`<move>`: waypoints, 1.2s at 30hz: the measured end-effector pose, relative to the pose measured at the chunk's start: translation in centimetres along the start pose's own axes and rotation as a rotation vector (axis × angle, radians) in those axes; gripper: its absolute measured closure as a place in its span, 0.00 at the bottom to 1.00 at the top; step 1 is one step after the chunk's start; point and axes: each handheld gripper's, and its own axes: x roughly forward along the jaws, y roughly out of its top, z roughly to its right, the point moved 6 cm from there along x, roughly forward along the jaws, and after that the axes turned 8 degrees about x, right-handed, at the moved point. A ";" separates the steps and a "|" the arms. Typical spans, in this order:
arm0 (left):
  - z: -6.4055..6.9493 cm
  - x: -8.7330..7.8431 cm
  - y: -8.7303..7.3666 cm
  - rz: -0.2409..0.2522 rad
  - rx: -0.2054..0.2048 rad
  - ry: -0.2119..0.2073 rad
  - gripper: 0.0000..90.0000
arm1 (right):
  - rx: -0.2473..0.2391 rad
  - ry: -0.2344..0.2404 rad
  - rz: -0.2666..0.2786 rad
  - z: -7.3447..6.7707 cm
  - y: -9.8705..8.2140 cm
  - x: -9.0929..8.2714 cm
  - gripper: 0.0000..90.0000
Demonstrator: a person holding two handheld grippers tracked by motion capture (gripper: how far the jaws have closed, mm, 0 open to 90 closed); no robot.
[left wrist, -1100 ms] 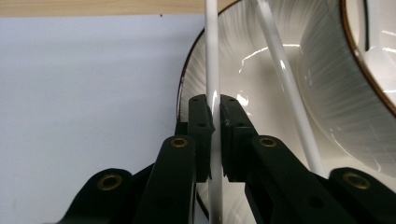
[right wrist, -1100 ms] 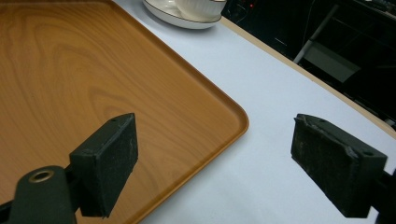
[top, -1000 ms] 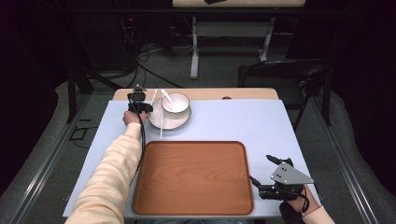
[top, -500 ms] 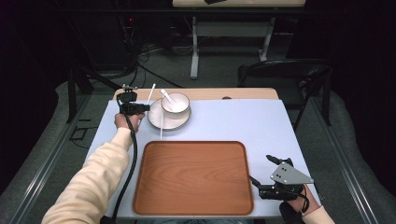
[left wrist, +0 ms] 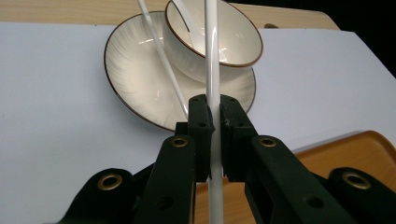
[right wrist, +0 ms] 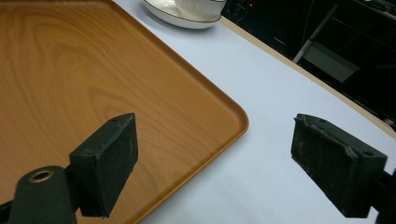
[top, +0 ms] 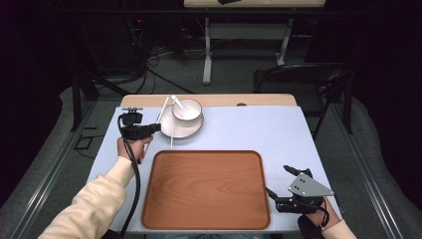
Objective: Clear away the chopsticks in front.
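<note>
The table [top: 259, 132] carries a wooden tray [top: 206, 189] at its near centre, bare of any load. Beyond the tray's far left corner stands a plate [top: 175, 130], and a bowl [top: 188, 110] sits on that plate with a spoon [top: 177, 102] resting inside it.

The step in hand appears to be moving the chopsticks from the plate area toward the tray. The left gripper [left wrist: 212, 114] has its jaws clamped together on one white chopstick [left wrist: 211, 51], which runs upright between the pads and passes in front of the bowl in the left gripper view. The second chopstick [left wrist: 161, 51] lies slanted across the plate, apart from the held one. In the high view the left gripper [top: 155, 127] hangs above the table, just left of the plate.

The right gripper [right wrist: 215, 163] rests at the tray's near right corner with its jaws wide apart and nothing between them.

Next move, as judged: carry the held chopstick over the tray, lower it level, and release it flat so it cannot roll. A thin, smooth stick may pivot in the pads; keep the grip firm until contact. The second chopstick then needs a separate pick.
</note>
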 end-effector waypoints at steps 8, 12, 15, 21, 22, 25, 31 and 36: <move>2.4 -1.6 -2.9 0.013 0.014 -0.045 0.94 | -0.001 0.000 0.000 0.0 0.0 0.0 0.16; 3.1 -2.0 -3.9 0.014 0.013 -0.058 0.94 | 0.000 0.000 0.000 0.0 0.0 0.0 0.16; 3.8 -2.2 -5.0 0.014 0.009 -0.074 0.94 | 0.001 0.000 -0.002 0.0 0.0 0.0 0.16; 4.7 -2.3 -6.8 0.007 0.003 -0.082 0.94 | -0.001 0.000 -0.003 0.0 0.0 0.0 0.16; 4.8 -2.3 -7.1 0.008 0.000 -0.086 0.94 | -0.001 0.000 -0.003 0.0 0.0 0.0 0.16; 5.1 -2.1 -8.0 0.002 -0.011 -0.092 0.94 | 0.000 0.000 -0.003 0.0 0.0 0.0 0.16; 5.2 -2.0 -9.6 -0.004 -0.037 -0.080 0.93 | 0.000 0.000 -0.003 0.0 0.0 0.0 0.16; 5.4 -1.7 -11.0 -0.033 -0.060 -0.063 0.93 | 0.000 -0.001 -0.002 0.0 0.0 0.0 0.16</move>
